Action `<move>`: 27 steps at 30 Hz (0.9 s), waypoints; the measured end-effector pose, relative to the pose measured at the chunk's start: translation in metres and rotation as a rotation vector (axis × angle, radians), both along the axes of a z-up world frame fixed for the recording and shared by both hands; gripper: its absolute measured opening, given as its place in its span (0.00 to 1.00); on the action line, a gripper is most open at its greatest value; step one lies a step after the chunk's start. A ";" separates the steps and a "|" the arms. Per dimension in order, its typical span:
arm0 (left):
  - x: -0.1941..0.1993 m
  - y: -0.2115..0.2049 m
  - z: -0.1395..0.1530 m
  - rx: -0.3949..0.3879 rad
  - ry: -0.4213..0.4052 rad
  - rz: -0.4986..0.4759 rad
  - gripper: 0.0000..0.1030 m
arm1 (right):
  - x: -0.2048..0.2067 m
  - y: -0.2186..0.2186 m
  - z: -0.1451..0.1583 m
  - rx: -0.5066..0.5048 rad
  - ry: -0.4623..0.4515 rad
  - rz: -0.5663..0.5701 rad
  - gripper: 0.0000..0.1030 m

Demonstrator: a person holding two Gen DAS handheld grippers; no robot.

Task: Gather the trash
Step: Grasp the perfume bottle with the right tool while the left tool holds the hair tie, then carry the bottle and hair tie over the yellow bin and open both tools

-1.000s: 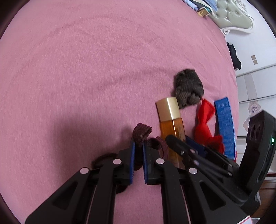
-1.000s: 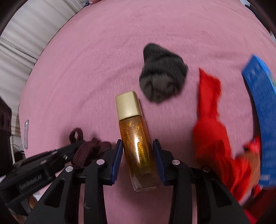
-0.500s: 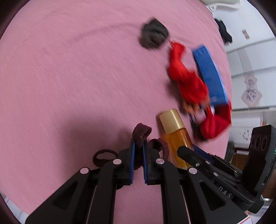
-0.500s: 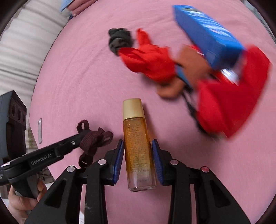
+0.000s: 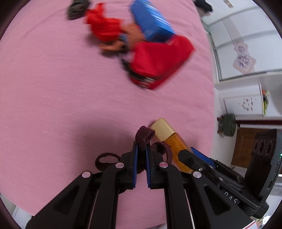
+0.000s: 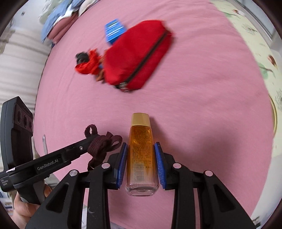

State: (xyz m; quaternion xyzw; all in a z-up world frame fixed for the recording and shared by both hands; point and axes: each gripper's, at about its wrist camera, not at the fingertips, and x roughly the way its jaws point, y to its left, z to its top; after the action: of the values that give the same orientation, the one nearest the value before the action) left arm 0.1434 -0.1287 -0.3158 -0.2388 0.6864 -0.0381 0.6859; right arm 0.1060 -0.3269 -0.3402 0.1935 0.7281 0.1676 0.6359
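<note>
My left gripper (image 5: 141, 149) is shut on a dark maroon ribbon (image 5: 144, 137) and holds it above the pink bedsheet (image 5: 61, 88); its loops hang beside the fingers. The ribbon (image 6: 104, 142) and left gripper also show in the right wrist view. My right gripper (image 6: 141, 149) is shut on an amber bottle with a gold cap (image 6: 141, 146), held off the bed. The bottle (image 5: 174, 141) sits just right of the left gripper.
On the bed lie a red zip pouch (image 6: 139, 58), a blue box (image 6: 114, 30), a red cloth (image 6: 88, 65) and a dark knitted item (image 5: 75, 8). Pillows (image 6: 58, 19) lie at the far left. The bed's edge and white furniture (image 5: 246, 52) are at right.
Both grippers have pulled back and swung with their loads. The red pouch and blue box now show farther off; the bottle and ribbon stay gripped.
</note>
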 end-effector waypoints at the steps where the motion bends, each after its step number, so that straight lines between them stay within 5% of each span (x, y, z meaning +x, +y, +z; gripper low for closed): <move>1: 0.001 -0.013 0.002 -0.002 -0.001 -0.016 0.08 | -0.003 -0.014 0.001 -0.003 0.001 -0.024 0.30; 16: 0.017 -0.209 0.015 -0.029 -0.017 -0.273 0.08 | -0.030 -0.208 0.023 -0.072 -0.021 -0.281 0.30; 27: 0.036 -0.329 0.002 -0.043 -0.004 -0.426 0.08 | -0.043 -0.319 0.010 -0.124 -0.006 -0.430 0.30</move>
State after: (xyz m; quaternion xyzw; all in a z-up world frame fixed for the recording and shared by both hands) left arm 0.1794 -0.4577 -0.3135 -0.1030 0.7189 -0.1972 0.6585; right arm 0.0629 -0.6459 -0.3298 0.3044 0.6772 -0.0163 0.6697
